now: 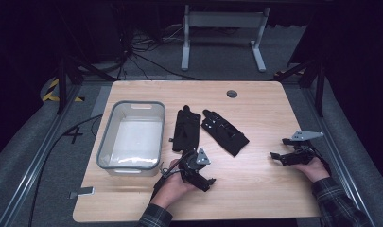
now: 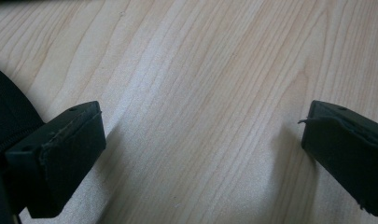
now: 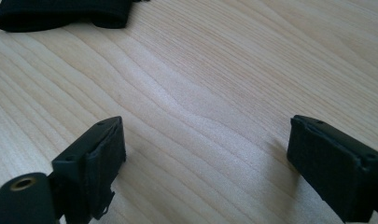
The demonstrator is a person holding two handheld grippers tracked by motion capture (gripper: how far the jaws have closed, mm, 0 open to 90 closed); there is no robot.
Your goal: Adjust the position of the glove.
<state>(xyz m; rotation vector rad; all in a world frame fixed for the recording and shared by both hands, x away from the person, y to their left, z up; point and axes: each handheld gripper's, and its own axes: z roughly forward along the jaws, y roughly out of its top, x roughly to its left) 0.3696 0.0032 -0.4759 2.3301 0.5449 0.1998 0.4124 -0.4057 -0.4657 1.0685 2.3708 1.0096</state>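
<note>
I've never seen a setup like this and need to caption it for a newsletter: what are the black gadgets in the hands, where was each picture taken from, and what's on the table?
A person sits at a wooden table, holding a two-jaw gripper in each hand: the left gripper and the right gripper. The high view looks down from above. The two gripper views come from cameras riding on each tool, looking along its black jaws. Both stand open over bare wood, holding nothing. On the table lie two black gloves: the left glove, beside it the right glove, and a clear plastic bin with a grey rim, which looks empty.
</note>
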